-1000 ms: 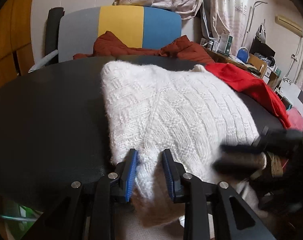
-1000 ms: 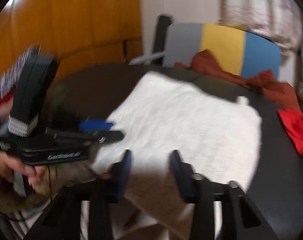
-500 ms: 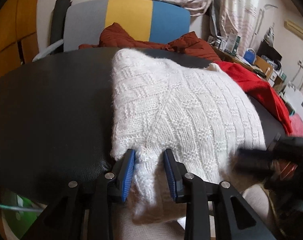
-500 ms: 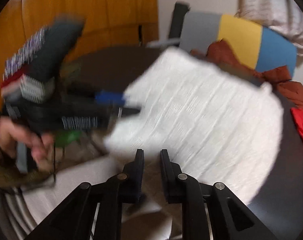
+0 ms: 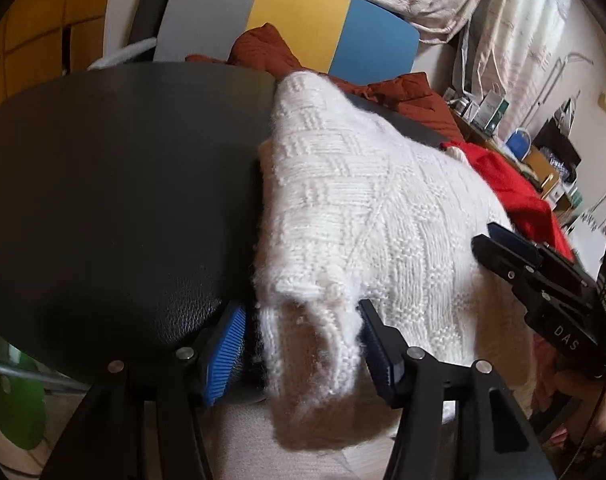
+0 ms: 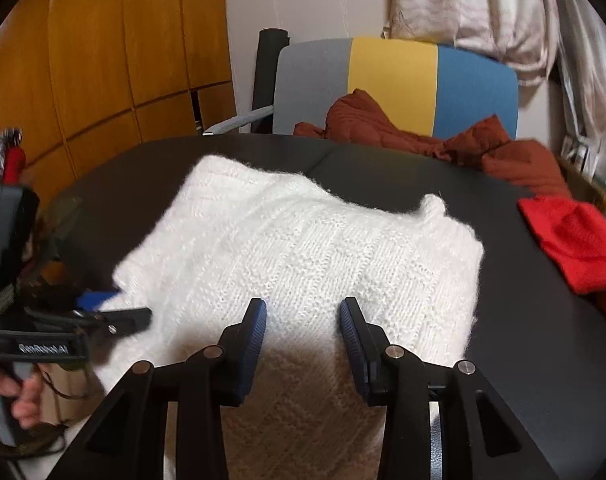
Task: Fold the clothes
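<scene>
A white knitted sweater point(image 5: 363, 208) lies folded on the black table point(image 5: 115, 184), its near edge hanging over the front rim; it also shows in the right wrist view point(image 6: 303, 248). My left gripper point(image 5: 299, 344) is open, its fingers either side of the sweater's near-left corner, where the knit bunches and lifts. My right gripper point(image 6: 303, 336) is open and empty over the sweater's near edge. The right gripper point(image 5: 539, 276) also shows at the right of the left wrist view, and the left gripper point(image 6: 115, 312) at the left of the right wrist view.
A red garment point(image 6: 579, 240) lies on the table's right side. A rust-brown garment point(image 6: 403, 128) is piled at the far edge against a grey, yellow and blue chair point(image 6: 395, 80). Wooden panelling point(image 6: 103, 60) stands at left, and a cluttered shelf point(image 5: 523, 152) at right.
My right gripper opened from nearly shut and steadied over the sweater's near edge. My left gripper opened wider around the near-left corner, and that corner now bunches up.
</scene>
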Available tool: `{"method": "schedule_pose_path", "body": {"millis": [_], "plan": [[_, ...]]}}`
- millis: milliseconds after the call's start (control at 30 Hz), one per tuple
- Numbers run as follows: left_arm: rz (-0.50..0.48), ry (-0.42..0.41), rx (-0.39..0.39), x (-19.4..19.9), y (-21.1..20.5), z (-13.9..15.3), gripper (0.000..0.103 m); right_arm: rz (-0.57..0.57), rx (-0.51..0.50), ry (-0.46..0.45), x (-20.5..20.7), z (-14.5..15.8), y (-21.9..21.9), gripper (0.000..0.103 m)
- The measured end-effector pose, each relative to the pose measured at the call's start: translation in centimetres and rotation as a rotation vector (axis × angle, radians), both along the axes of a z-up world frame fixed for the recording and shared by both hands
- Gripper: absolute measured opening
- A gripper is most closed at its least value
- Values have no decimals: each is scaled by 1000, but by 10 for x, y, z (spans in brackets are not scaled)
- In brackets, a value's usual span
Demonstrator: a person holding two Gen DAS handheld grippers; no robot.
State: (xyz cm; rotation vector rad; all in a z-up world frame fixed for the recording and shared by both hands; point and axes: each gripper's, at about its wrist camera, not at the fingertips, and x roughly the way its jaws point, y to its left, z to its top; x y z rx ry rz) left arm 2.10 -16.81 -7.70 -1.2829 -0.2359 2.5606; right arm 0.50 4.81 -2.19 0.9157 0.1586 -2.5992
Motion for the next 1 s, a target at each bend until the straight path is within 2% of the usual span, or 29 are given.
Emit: {"method": "schedule_pose_path", "body": {"millis": [100,267,333,367,400,600,767,867,1000], "plan": [[1,9,-24,1,3,1,59,-6,-29,-3,3,0,6,40],[6,6,-20,2,2,0,59,-20,-149,-45,5,10,19,40],[7,10,-26,3,2,-1,59,-25,-196,-28,13,17,23,44],[7,11,-29,3,2,-1,59,-23,-199,-18,16,19,24,49],[8,13,-31,4,2,-1,60,-24,-186,-17,19,18,23,50],[9,13,-42,7,3,0,61,-42,-96,-46,13,1,22,50],[6,8,-49,6,11,2,61,-22,-12,-4,0,-6,19,50],[6,20,-40,8,11,8,61,-16,-42,-4,-12,-8,29,50],[12,41,-12,11,6,20,59,-16,-150,-33,-12,-1,46,52]]}}
